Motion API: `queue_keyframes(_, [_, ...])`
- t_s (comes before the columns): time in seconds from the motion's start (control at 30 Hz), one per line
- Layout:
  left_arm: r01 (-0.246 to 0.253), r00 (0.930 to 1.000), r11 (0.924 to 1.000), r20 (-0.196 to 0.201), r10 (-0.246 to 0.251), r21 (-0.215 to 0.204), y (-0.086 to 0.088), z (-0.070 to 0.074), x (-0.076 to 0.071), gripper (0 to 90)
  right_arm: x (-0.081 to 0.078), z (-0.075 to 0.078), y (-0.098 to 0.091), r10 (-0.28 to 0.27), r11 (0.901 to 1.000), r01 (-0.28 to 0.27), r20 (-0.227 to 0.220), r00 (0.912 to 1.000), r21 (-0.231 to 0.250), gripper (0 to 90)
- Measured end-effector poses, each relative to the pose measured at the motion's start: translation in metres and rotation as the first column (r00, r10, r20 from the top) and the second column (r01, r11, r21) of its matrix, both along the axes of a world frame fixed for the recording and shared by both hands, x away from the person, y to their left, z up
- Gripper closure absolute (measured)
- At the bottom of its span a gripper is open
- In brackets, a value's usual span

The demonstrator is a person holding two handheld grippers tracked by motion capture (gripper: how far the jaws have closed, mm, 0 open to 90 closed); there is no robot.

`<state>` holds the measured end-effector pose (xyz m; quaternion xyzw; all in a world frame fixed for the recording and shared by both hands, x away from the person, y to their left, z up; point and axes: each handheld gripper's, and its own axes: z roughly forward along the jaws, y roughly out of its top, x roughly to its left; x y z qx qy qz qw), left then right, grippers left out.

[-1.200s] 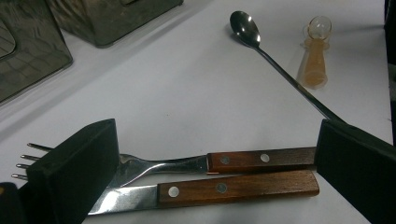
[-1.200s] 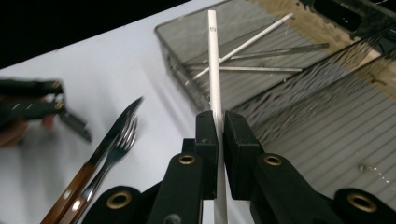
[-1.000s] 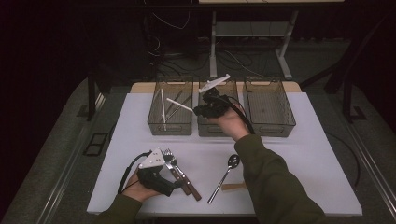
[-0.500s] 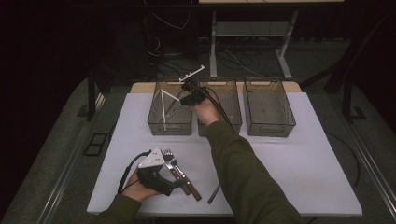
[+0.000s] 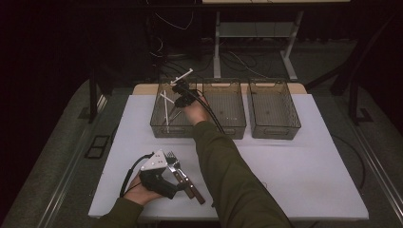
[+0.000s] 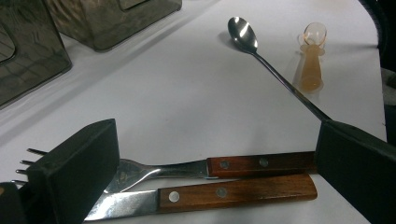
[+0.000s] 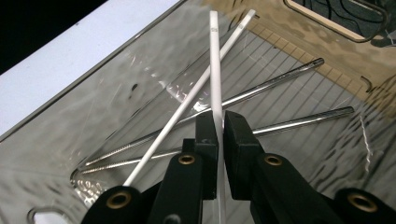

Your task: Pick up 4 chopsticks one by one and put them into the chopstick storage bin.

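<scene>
My right gripper point(image 7: 219, 126) is shut on a thin white stick point(image 7: 214, 60). It hangs over the left of three clear bins point(image 5: 159, 121), with the stick point(image 5: 183, 76) pointing up and back. Inside that bin lie another white stick point(image 7: 187, 107) and two metal sticks point(image 7: 280, 79). Near the front edge, my left gripper point(image 5: 185, 185) rests on the table with its jaws open. Between the jaws of the left gripper point(image 6: 215, 158) lie a wooden-handled fork point(image 6: 261, 163) and knife point(image 6: 233, 191), neither of them pinched.
A long metal spoon point(image 6: 261, 58) and a small amber plastic spoon point(image 6: 310, 65) lie on the white mat beyond the left gripper. The middle bin point(image 5: 228, 126) and the right bin point(image 5: 275, 126) stand in a row at the back. The right forearm point(image 5: 223, 166) crosses the mat.
The right gripper has carried the white stick leftward and down, from above the middle bin to over the left bin. The left gripper has stayed put.
</scene>
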<state>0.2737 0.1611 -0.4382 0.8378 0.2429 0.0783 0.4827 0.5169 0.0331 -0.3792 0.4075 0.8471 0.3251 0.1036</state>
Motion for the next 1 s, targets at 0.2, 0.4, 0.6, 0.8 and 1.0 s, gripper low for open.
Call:
queue_keyframes(0.2, [0.003,1.0,1.0,0.001,-0.003,-0.003,0.0,0.0,0.0,0.0,0.0,0.002,0.0,0.004,0.9997,-0.005,0.032,0.9995,0.024,71.1])
queue_keyframes(0.4, [0.001,1.0,1.0,0.001,-0.001,-0.003,0.0,0.0,0.0,0.0,-0.004,0.012,-0.008,0.017,0.9979,-0.02,0.043,0.9989,0.062,64.4])
queue_keyframes(0.6, [-0.004,1.0,1.0,0.004,0.004,-0.004,0.0,0.0,0.0,0.0,-0.014,0.023,-0.025,0.057,0.9891,-0.061,0.033,0.9978,0.134,52.5])
queue_keyframes(0.8, [-0.005,1.0,1.0,0.005,0.005,0.006,0.0,0.0,-0.001,0.0,-0.032,0.03,-0.043,0.119,0.9749,-0.132,0.083,0.9895,0.179,41.4])
queue_keyframes(1.0, [-0.005,1.0,0.9999,0.005,0.005,0.014,0.0,0.0,-0.001,0.0,-0.05,0.032,-0.069,0.134,0.9564,-0.153,0.095,0.9865,0.249,30.9])
